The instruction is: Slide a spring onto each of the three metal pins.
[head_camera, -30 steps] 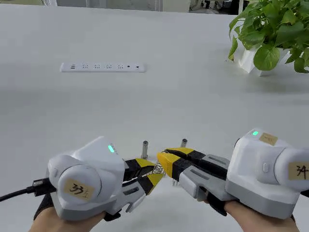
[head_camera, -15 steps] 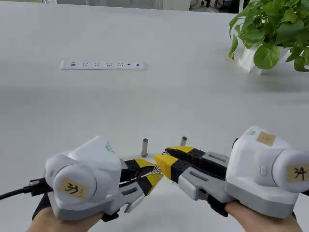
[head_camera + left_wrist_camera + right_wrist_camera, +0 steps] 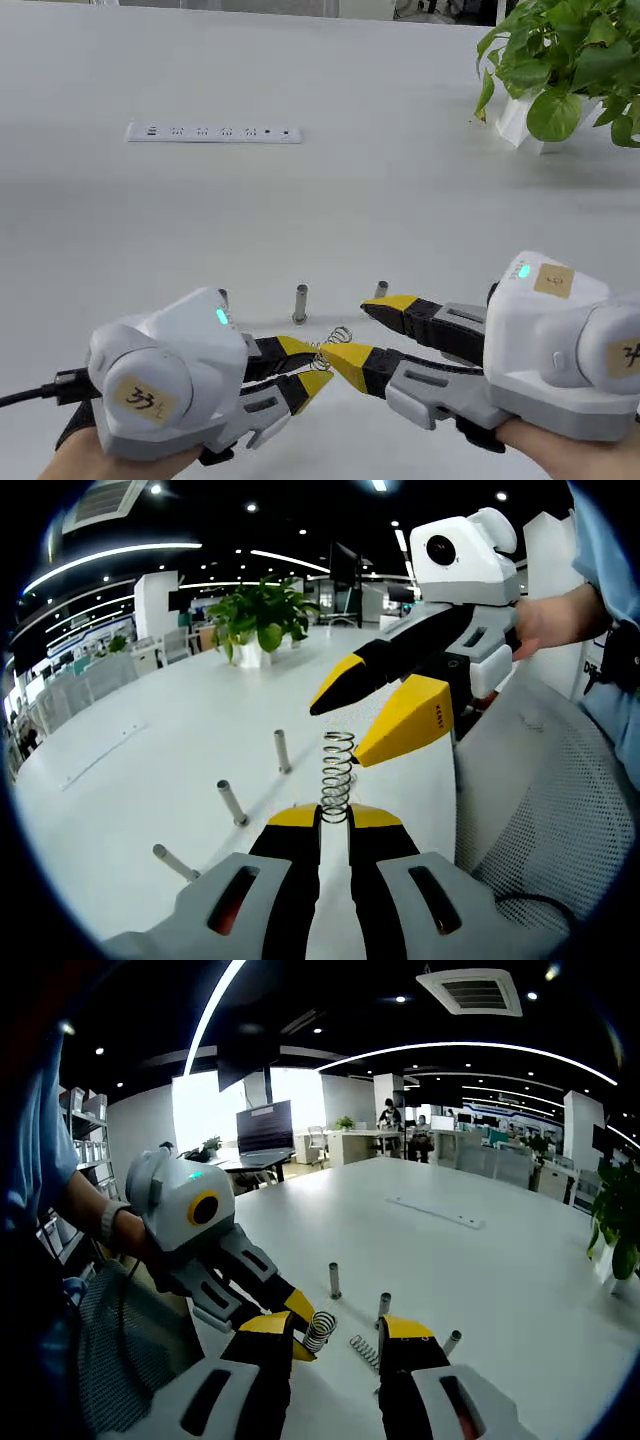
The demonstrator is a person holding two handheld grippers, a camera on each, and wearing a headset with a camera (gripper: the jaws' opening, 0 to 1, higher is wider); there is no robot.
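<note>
**Spring held between two grippers beside a row of pins**

Head view: the left gripper [image 3: 305,365] pinches one end of a spring [image 3: 333,338], which leans toward the wide-open right gripper [image 3: 352,330]. Three metal pins [image 3: 300,303] stand upright on the white table [image 3: 420,200] just beyond. Left gripper view: the spring [image 3: 337,772] rises from the gripper's own clamped jaws, its free end close by the right gripper's parted tips, with the metal pins off to the left. Right gripper view: its own jaws are spread wide, and a second spring [image 3: 363,1350] lies on the table near the metal pins.
</note>
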